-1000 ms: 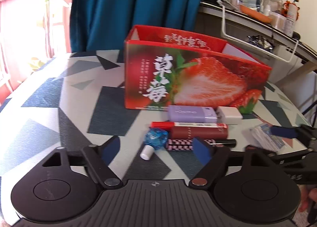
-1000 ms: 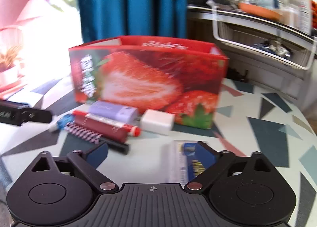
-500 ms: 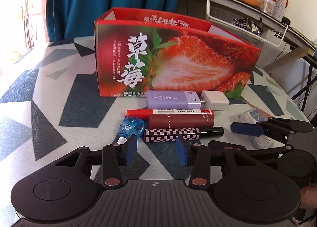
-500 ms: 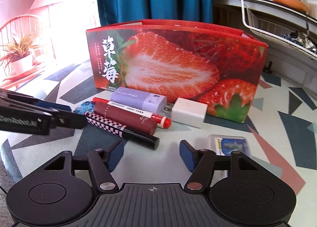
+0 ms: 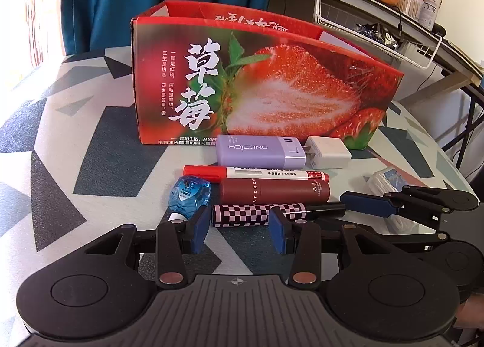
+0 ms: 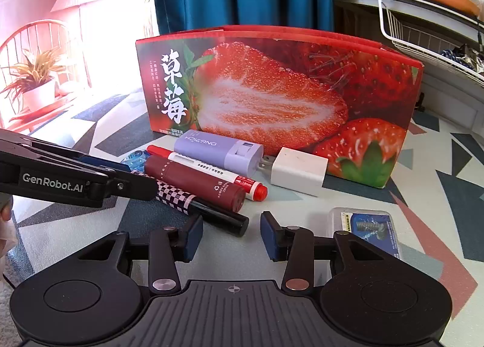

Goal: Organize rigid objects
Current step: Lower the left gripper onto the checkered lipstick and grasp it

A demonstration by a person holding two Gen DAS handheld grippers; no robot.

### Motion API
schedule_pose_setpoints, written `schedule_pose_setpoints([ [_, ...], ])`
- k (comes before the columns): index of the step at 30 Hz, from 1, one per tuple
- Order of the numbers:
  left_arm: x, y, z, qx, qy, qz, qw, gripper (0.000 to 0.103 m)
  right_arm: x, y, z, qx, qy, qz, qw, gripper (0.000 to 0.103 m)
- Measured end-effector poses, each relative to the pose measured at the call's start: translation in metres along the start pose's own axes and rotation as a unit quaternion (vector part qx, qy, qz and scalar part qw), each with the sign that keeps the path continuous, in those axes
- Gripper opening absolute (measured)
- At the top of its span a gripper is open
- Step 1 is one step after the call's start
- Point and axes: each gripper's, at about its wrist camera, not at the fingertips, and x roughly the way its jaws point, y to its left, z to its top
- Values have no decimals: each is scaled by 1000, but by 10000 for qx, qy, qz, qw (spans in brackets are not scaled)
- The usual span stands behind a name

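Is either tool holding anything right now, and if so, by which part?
Nothing is held. The left tool and right tool have just been closing, with nothing between their pads; the checkered pen lies untouched on the table.

left hand-held gripper (image 5: 239, 227): tilted downward, jaws narrowed, just been closing, nothing pressed between blue pads | right hand-held gripper (image 6: 231, 236): tilted downward, jaws narrowed, just been closing, gap empty, pads clear of everything
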Motion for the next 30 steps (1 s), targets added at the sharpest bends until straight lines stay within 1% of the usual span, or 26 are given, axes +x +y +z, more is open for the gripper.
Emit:
schedule_pose_setpoints([
  [8,6,4,0,-87,6,-82,9999,47,-2,0,-1,7,-29,15,10000,37],
  [15,7,2,3,44,-30,-109,9999,48,-3,1,-1,3,-44,2,10000,30],
  [22,9,0,1,37,-32,-175,9998,48,-2,0,-1,16,-56,-16,10000,29],
  [25,8,-2,0,99,-31,-127,9999,49,-2,1,-1,-63,-87,-43,9999,28],
  [27,6,-4,-2,144,-44,-67,9999,49,-2,1,-1,-53,-86,-53,9999,25],
  [30,1,-7,-6,172,-64,4,9998,48,-5,1,-2,-57,-111,-36,9999,24],
])
